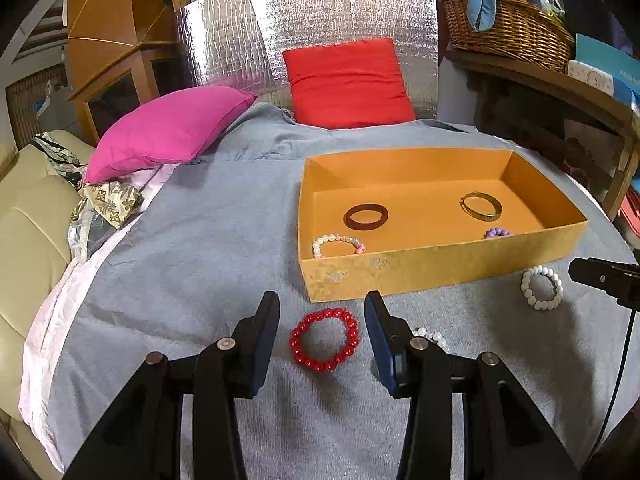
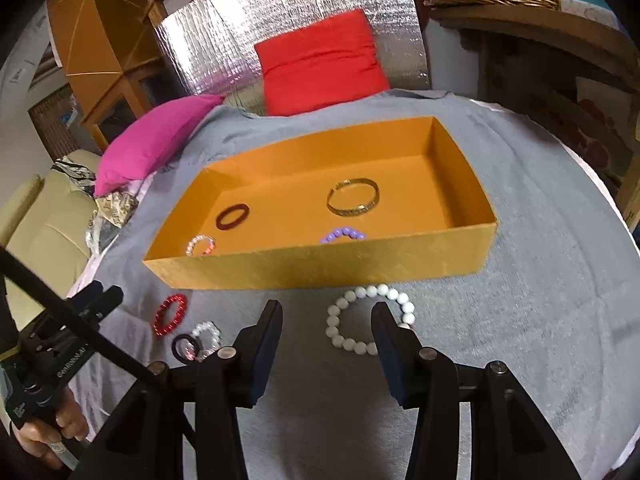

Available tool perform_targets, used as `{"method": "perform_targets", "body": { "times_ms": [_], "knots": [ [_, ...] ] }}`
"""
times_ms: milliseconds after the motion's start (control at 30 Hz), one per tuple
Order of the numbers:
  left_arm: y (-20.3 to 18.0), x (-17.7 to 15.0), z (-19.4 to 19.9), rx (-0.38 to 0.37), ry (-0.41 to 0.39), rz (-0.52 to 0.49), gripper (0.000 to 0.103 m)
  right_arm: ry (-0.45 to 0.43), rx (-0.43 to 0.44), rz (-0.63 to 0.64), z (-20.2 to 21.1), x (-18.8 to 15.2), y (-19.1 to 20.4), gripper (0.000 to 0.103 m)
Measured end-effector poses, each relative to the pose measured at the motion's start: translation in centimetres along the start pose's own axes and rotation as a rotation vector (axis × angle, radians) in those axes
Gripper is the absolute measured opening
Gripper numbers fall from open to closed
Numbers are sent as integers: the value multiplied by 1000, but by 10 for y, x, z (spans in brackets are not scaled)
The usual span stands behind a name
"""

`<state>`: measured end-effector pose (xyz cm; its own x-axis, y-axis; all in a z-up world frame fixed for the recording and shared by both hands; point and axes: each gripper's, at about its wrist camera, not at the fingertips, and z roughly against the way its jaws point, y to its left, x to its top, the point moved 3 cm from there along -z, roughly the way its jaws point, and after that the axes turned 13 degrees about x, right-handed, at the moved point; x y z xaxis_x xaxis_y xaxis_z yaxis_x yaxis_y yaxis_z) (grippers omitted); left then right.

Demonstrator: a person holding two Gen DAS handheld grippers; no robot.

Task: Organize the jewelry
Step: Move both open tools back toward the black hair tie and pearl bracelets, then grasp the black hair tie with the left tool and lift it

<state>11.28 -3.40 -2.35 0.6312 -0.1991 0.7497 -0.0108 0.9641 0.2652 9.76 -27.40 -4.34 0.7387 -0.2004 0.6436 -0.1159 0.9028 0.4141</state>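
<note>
An orange box (image 1: 440,264) (image 2: 320,268) on the grey cloth holds a dark ring bangle (image 1: 366,216), a gold bangle (image 1: 481,205), a pale bead bracelet (image 1: 338,242) and a purple bead bracelet (image 1: 497,233). My left gripper (image 1: 322,312) is open and empty, its fingers either side of a red bead bracelet (image 1: 324,339) on the cloth. My right gripper (image 2: 326,320) is open and empty over a white bead bracelet (image 2: 370,320). A clear bead bracelet (image 2: 206,334) and a small dark ring (image 2: 186,347) lie left of it.
A pink cushion (image 1: 168,130) and a red cushion (image 1: 346,84) lie beyond the box. A beige sofa (image 1: 28,240) is at the left. A wicker basket (image 1: 504,28) stands on a wooden shelf at the right.
</note>
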Motion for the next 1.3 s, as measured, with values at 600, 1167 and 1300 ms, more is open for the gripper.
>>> {"method": "perform_targets", "body": {
  "times_ms": [600, 1167, 1300],
  "knots": [
    [-17, -30, -33, -60, 162, -108, 53, 110, -44, -116, -23, -5, -45, 52],
    [-14, -40, -43, -181, 214, -123, 53, 123, -206, 18, -60, -6, -51, 26],
    [-16, -38, -43, -259, 235, -90, 53, 121, -221, 67, -60, -7, -43, 12]
  ]
}}
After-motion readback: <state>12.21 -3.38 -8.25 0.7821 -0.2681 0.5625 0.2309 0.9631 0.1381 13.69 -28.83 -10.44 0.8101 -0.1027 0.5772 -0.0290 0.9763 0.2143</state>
